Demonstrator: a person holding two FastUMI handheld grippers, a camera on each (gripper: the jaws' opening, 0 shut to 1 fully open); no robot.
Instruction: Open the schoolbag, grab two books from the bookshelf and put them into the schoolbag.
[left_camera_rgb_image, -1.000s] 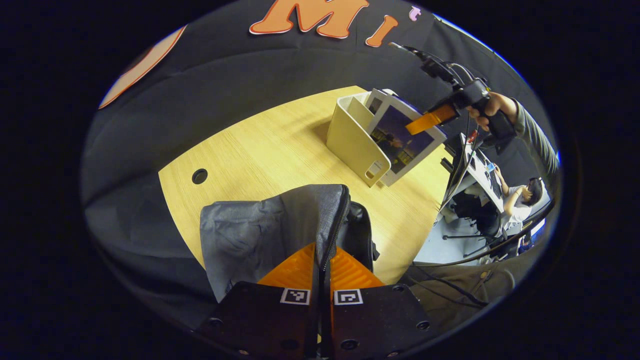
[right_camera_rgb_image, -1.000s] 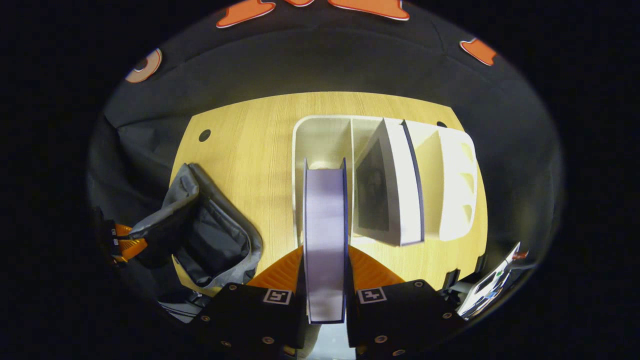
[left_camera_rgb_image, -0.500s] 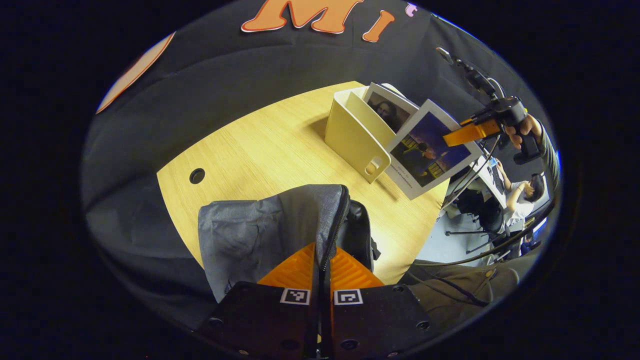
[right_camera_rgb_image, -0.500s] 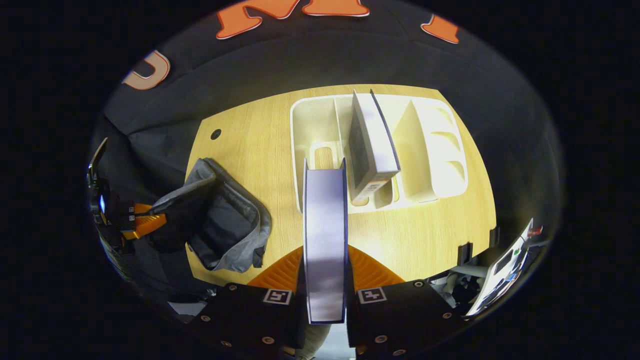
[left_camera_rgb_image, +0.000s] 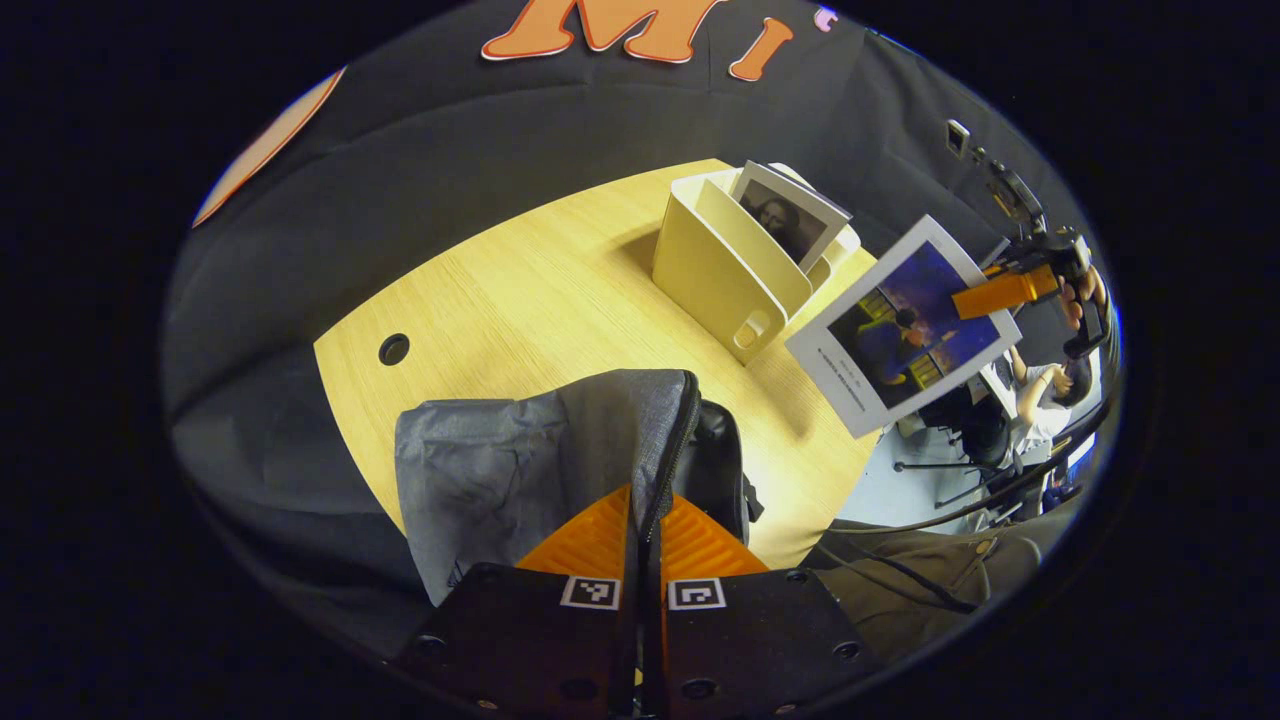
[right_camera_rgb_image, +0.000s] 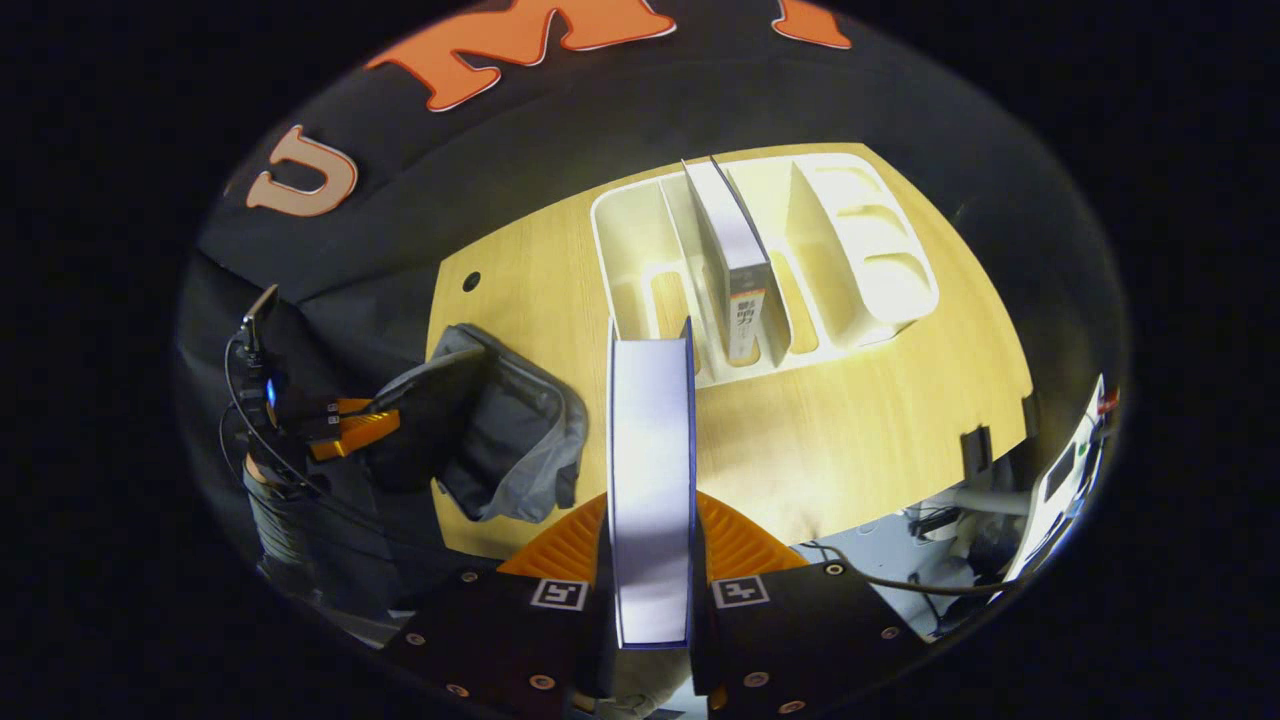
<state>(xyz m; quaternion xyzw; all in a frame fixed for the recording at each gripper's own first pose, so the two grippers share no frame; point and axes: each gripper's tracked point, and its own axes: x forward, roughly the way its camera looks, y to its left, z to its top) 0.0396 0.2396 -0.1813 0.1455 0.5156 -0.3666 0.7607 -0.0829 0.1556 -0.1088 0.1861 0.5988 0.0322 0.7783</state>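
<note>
The right gripper (right_camera_rgb_image: 650, 560) pinches a book (right_camera_rgb_image: 650, 480) between its two fingers, carried in the air clear of the bookshelf (right_camera_rgb_image: 850, 260), on the bookshelf's near side. The left gripper (left_camera_rgb_image: 645, 540) is clamped on the zip edge of the schoolbag (left_camera_rgb_image: 520, 470), holding its mouth open, well apart from the bookshelf on the table (left_camera_rgb_image: 520, 290). One book of two is in hand but not yet in the bag; the second book (right_camera_rgb_image: 735, 260) stands upright in a middle slot of the bookshelf.

Schoolbag (right_camera_rgb_image: 500, 440) set on the table (right_camera_rgb_image: 860, 440) left of the bookshelf (right_camera_rgb_image: 770, 260), one book (right_camera_rgb_image: 735, 270) stood in its middle slot, another book (right_camera_rgb_image: 650, 480) held above the table edge.
</note>
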